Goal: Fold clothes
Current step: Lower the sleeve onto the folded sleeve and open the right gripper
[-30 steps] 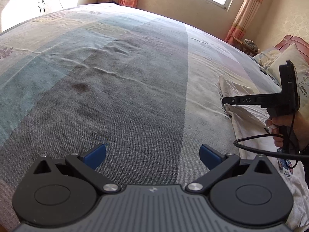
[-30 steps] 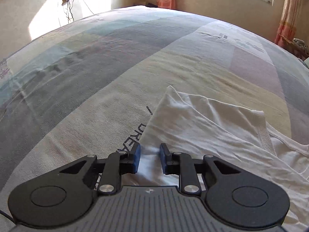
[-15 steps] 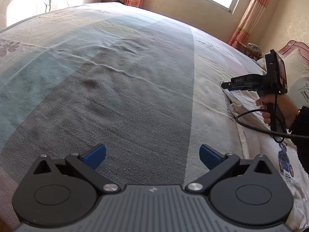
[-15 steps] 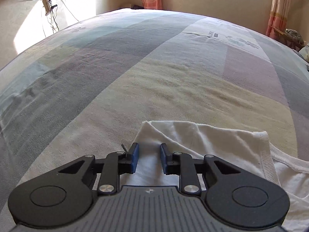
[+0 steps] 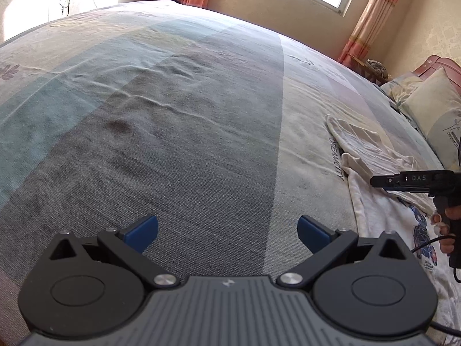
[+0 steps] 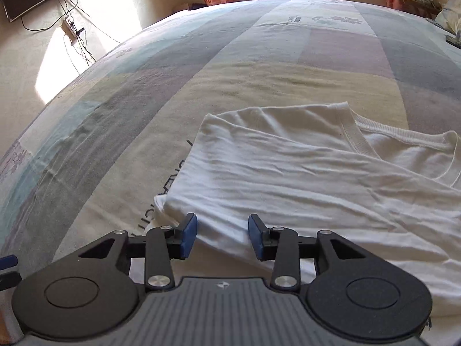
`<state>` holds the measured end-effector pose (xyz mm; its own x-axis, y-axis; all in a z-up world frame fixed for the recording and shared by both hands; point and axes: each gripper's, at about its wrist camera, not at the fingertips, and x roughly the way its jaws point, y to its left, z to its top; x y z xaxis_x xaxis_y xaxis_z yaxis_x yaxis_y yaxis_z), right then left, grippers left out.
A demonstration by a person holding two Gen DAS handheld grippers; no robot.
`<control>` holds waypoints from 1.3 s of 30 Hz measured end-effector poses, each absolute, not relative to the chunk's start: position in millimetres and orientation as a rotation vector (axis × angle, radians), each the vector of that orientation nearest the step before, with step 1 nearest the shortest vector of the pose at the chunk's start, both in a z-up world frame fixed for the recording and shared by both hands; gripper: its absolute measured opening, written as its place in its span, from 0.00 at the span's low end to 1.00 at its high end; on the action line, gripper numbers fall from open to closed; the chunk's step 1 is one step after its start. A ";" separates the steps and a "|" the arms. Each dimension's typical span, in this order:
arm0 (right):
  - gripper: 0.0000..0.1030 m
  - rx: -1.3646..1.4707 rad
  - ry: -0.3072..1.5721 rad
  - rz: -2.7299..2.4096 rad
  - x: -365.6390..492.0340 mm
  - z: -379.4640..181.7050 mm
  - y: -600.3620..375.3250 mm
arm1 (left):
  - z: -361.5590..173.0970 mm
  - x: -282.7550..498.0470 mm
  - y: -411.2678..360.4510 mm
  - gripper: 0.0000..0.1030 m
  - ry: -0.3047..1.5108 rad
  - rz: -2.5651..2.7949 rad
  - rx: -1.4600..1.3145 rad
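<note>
Currently the left gripper [image 5: 227,230] hangs over bare bedspread [image 5: 184,132], its blue pads [image 5: 142,228] spread wide with nothing between them. The right gripper [image 6: 222,235] is partly open: its pads [image 6: 188,236] stand a moderate gap apart, and the near folded edge of the shirt [image 6: 302,178] shows in that gap. Whether the pads touch the cloth cannot be told; they do not pinch it. The shirt is white and lies on the cream stripe of the bedspread, on the right part of the bed, well apart from the left gripper. In the right wrist view its left sleeve side is folded over the body, giving a straight edge that runs from the near pads up to a corner farther off; the ribbed collar [image 6: 360,135] sits farther off to the right. In the left wrist view the shirt [image 5: 371,155] appears at right with a blue print [image 5: 420,225] on its front; the right gripper [image 5: 374,181] is seen side-on above it, held by a hand [image 5: 446,225] with a cable trailing. A pillow [image 5: 435,109] lies beyond the shirt.
</note>
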<state>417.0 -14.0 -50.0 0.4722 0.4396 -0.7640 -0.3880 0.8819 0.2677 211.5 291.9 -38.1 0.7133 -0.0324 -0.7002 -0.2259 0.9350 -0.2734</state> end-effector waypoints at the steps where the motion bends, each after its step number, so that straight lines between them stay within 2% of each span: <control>1: 0.44 0.060 0.937 0.505 406.8 -49.7 -17.4 | -34.7 215.1 287.4 0.99 0.768 0.088 -0.348; 3: 0.52 0.087 0.920 0.506 384.0 -41.0 -27.9 | -28.2 224.2 276.8 0.99 0.760 0.042 -0.333; 8: 0.61 0.089 0.868 0.492 342.8 -21.7 -62.8 | -13.2 263.2 237.5 0.99 0.738 -0.123 -0.300; 17: 0.70 0.138 0.935 0.309 274.0 -35.1 -147.2 | -3.3 356.2 133.5 0.99 0.678 -0.396 -0.217; 23: 0.72 0.255 0.925 0.274 236.3 -47.9 -180.9 | -50.1 406.2 90.1 0.99 0.827 -0.357 -0.193; 26: 0.72 0.289 0.916 0.283 228.9 -48.4 -192.5 | -61.2 404.3 84.7 0.99 0.851 -0.323 -0.134; 32: 0.72 0.374 0.897 0.304 226.6 -49.7 -218.2 | -28.5 377.7 71.9 0.99 0.849 -0.332 -0.116; 39: 0.72 0.294 0.740 0.317 280.3 -20.2 -238.8 | -9.2 331.2 69.0 0.99 0.833 -0.285 -0.172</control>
<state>280.3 -238.8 -20.2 0.6952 0.3814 -0.6093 -0.1769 0.9123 0.3693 331.2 69.0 -9.2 0.6378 -0.3149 -0.7029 0.1810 0.9483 -0.2606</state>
